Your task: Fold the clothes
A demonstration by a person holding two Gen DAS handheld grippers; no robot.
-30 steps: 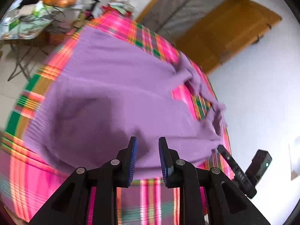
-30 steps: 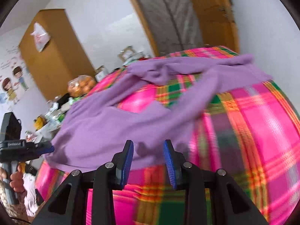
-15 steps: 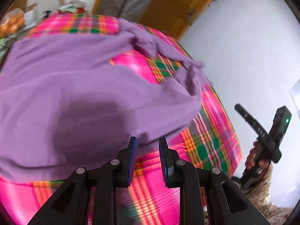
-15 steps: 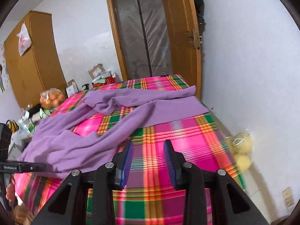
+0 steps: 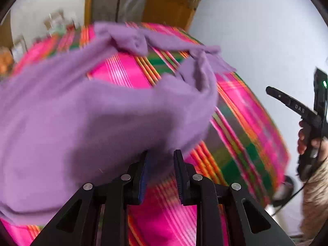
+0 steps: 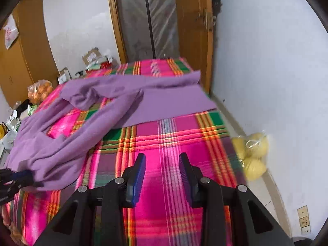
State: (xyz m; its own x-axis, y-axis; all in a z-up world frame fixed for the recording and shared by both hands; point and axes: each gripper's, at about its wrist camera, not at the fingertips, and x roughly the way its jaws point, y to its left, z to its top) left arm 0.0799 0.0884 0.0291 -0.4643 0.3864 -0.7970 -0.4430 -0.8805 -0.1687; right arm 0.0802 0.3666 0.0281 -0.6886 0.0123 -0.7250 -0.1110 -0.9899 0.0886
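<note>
A purple long-sleeved garment (image 5: 92, 112) lies spread and rumpled over a bed with a pink and green plaid blanket (image 5: 246, 127). My left gripper (image 5: 161, 155) is open at the garment's near edge, and the cloth reaches its fingertips without being pinched. In the right wrist view the garment (image 6: 71, 139) covers the left and far part of the blanket (image 6: 164, 143). There my right gripper (image 6: 162, 157) is open above bare plaid with nothing between its fingers. A hand holds that right gripper (image 5: 297, 108) off the bed's right side. The left gripper (image 6: 14, 178) shows at the garment's lower left corner.
A wooden door (image 6: 192, 30) stands behind the bed's far end. A white wall (image 6: 276, 71) runs close along the right side, with a bag of yellow fruit (image 6: 252, 155) on the floor. A wardrobe (image 6: 20, 51), a bag of oranges (image 6: 40, 91) and clutter line the left.
The left gripper has slid right along the garment's near edge and rolled. The right gripper has swung off the garment to the bare plaid on the right. Both openings are unchanged.
</note>
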